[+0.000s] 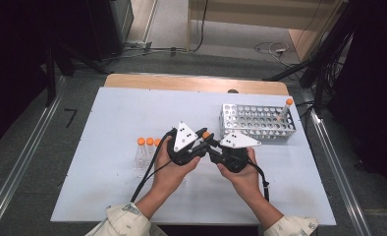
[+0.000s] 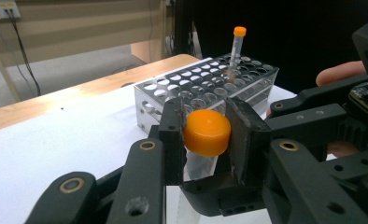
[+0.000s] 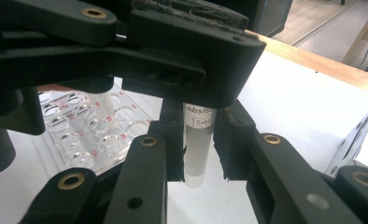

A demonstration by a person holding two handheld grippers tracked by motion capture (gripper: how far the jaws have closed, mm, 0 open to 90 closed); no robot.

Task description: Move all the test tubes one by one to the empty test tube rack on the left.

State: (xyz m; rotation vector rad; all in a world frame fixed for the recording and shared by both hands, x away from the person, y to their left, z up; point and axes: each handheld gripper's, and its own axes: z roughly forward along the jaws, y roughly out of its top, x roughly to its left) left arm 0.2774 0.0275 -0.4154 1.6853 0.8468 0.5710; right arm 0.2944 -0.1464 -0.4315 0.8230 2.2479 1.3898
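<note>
A clear tube with an orange cap [image 2: 207,132] is held above the white table [image 1: 108,123] between both grippers. My left gripper [image 1: 203,137] is shut on the capped end, its pads pressing the cap from both sides in the left gripper view. My right gripper [image 3: 198,140] is shut on the tube's clear body [image 3: 198,154], lower down; the left gripper's black body crosses just above it. In the high view the right gripper [image 1: 213,146] meets the left one tip to tip at the table's middle.
A metal tube rack [image 1: 258,123] stands at the back right with one orange-capped tube [image 1: 285,110] upright in a far hole. Three orange-capped tubes [image 1: 147,150] sit left of my hands, by a clear holder with red numbers [image 3: 84,126].
</note>
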